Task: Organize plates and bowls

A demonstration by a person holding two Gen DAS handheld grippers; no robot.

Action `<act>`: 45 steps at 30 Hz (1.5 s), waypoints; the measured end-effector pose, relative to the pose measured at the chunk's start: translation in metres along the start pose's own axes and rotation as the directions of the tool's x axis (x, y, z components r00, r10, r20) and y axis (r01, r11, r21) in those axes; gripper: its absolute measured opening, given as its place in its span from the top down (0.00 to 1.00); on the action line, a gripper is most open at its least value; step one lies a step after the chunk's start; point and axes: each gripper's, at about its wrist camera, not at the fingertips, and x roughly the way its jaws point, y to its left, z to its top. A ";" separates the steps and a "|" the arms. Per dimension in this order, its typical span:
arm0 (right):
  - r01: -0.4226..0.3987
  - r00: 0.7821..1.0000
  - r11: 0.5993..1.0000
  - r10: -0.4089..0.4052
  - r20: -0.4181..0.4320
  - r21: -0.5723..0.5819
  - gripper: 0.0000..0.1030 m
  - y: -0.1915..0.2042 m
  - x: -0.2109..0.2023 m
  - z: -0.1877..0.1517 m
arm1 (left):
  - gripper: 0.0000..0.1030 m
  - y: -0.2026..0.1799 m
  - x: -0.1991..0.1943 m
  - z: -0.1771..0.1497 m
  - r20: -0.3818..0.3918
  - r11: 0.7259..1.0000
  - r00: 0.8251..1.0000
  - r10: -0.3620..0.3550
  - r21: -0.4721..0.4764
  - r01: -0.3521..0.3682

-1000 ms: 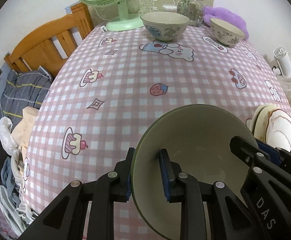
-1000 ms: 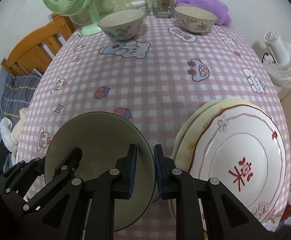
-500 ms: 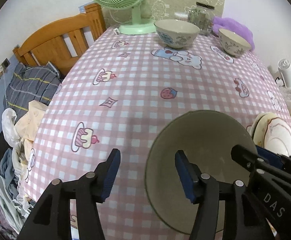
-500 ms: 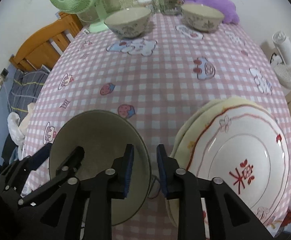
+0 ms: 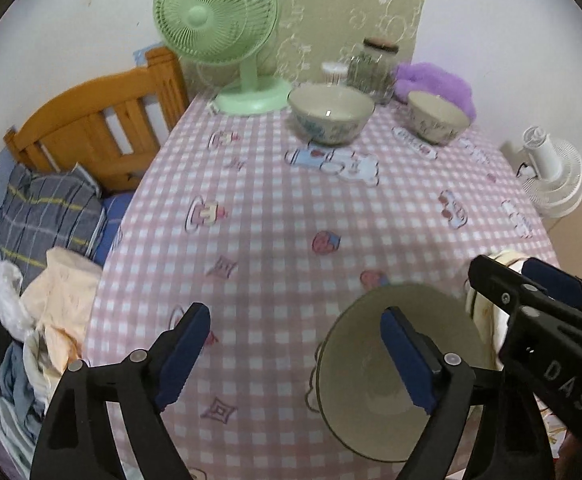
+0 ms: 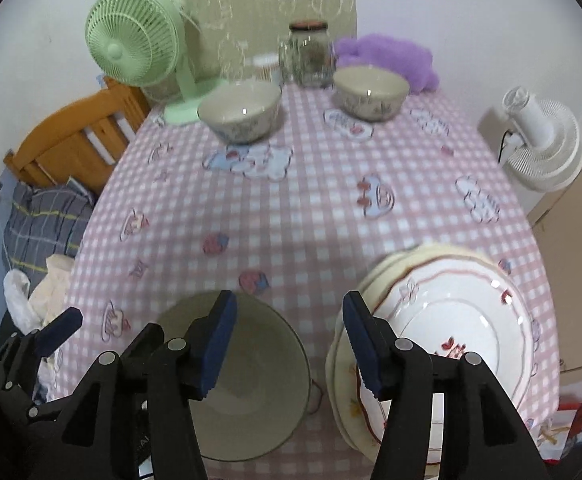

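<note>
I see both tools, left tool (image 5: pixel 295 354) and right tool (image 6: pixel 287 344), opening above the bowl (image 6: pixel 251 380) on the desk (image 6: pixel 311 208), gripping nothing.

Left hand-held gripper (image 5: pixel 297 360) black, blue ridged pads, silver screws, right hand-held gripper (image 6: pixel 289 344) alike, "DAS" lettering

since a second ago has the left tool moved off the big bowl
Yes. The left tool has let go of the big bowl's rim and lifted away; the bowl looks smaller and lower against the checked tablecloth, and the jaws are opening, clear of the rim.
</note>
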 end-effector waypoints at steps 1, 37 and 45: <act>0.009 1.000 1.000 -0.009 0.025 -0.006 0.43 0.003 -0.004 0.003 | 0.14 0.001 -0.002 0.005 0.012 1.000 1.000 -0.010 0.004 0.010; -0.131 0.984 0.979 0.148 0.101 -0.157 0.42 -0.008 0.091 0.191 | 0.19 -0.016 0.082 0.172 0.094 0.979 0.984 0.149 -0.157 -0.133; -0.163 0.982 0.975 0.175 0.068 -0.152 0.42 -0.001 0.138 0.219 | 0.29 -0.018 0.123 0.199 0.076 0.982 0.986 0.151 -0.127 -0.141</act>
